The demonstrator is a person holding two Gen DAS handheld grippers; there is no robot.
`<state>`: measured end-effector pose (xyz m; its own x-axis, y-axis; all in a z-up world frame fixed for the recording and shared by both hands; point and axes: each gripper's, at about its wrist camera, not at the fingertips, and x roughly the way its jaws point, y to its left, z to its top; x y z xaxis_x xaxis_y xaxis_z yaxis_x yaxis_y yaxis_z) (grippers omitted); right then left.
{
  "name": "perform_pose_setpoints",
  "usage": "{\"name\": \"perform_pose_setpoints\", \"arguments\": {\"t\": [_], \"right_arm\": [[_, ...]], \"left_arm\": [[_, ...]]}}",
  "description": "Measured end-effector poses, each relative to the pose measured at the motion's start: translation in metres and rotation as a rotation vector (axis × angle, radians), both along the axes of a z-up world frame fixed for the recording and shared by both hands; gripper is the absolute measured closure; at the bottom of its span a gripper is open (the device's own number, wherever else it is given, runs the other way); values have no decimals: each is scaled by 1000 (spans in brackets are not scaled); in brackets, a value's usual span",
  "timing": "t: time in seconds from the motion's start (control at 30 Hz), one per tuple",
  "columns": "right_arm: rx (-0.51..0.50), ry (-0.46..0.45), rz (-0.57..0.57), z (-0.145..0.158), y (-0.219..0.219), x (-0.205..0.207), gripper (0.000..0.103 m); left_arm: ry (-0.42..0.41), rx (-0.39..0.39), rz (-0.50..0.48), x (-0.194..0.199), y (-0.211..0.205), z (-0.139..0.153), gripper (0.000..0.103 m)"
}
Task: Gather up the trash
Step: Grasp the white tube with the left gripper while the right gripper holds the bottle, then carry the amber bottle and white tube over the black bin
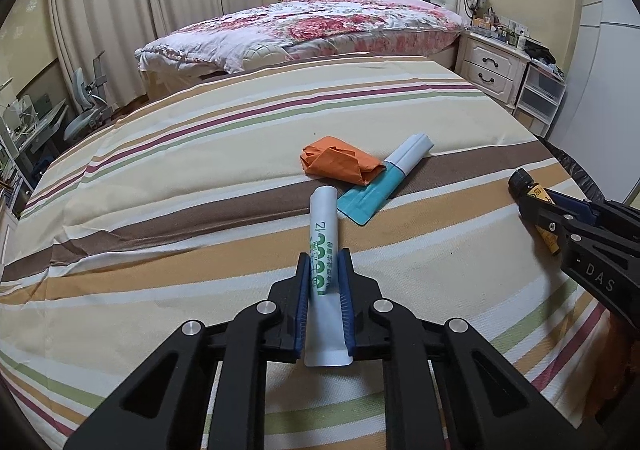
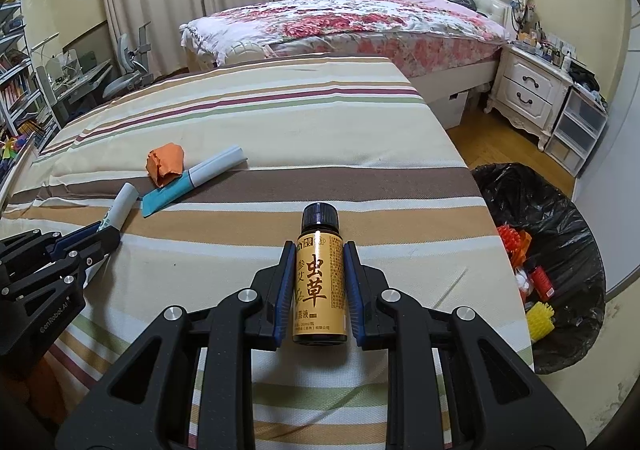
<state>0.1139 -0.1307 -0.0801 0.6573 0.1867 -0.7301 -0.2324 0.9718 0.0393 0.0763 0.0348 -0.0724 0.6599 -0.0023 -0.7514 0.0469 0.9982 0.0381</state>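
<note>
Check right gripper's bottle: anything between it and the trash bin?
Nothing visible. The right gripper holds the brown bottle over the striped bedsheet; the black-lined trash bin stands open just past the bed's edge, right of it.

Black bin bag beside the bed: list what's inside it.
Inside the black bin bag show an orange bristly piece, a red packet and a yellow bristly piece. Anything deeper is hidden by the bag's folds and the mattress edge.

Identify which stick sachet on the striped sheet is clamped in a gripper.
The white, green-printed sachet, in the left gripper; the teal-and-white sachet lies free beside the orange paper.
</note>
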Motion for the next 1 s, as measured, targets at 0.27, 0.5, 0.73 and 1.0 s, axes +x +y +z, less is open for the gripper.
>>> {"name": "perform_pose_setpoints", "arguments": {"t": [0.27,0.5,0.73,1.0], "right_arm": [[2,-16,-6,6,0,-3,80],[3,-35,-22,12,-6,-5,80],[13,-69,-70,24,-25,-6,80],[2,-121,-164,41,-65,-5,80]], "left_arm": [[-45,-17,-12,-6,-7,14,88],[-104,-30,-40,-7,-18,34,88],[-141,-38,-78,3,-35,44,88],[-181,-50,-151,18,-70,59,88]]}}
